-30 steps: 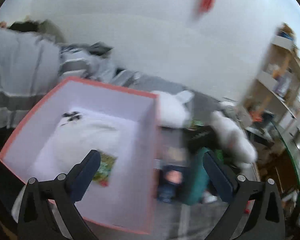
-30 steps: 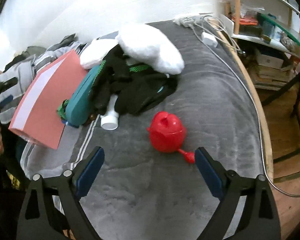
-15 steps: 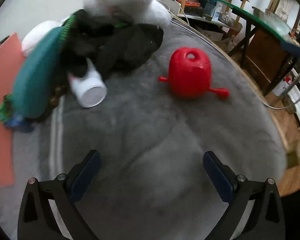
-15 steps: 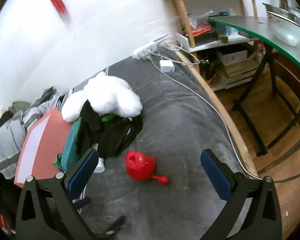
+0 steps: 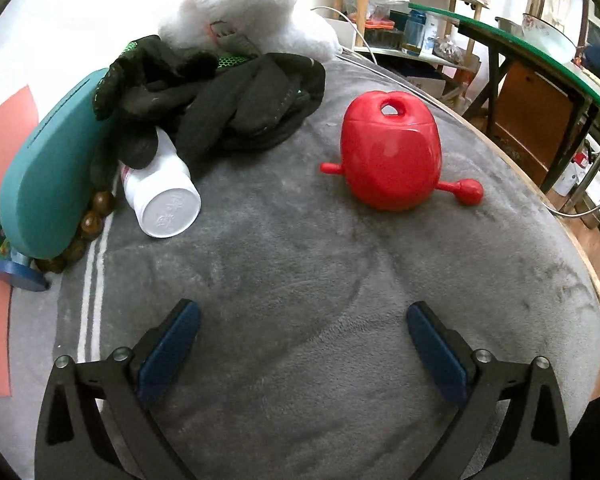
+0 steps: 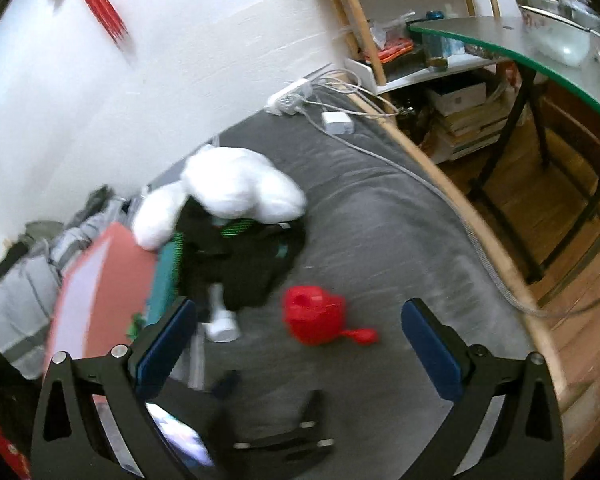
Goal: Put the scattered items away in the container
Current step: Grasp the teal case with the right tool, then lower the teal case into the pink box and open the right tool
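Note:
A red round toy pot with knobs sits on the grey blanket, ahead and right of my open, empty left gripper. A white bottle lies on its side under black gloves, beside a teal case. A white plush lies behind. The pink box stands at the left. My right gripper is open and empty, high above the red pot. The left gripper shows below it.
Brown beads and a blue piece lie by the teal case. A power strip and cables lie at the blanket's far end. A shelf and a green-topped table stand at the right, past the bed's wooden edge.
My left gripper swung from over the pink box to the blanket and came closer to the red pot. My right gripper rose and pulled back from the pot.

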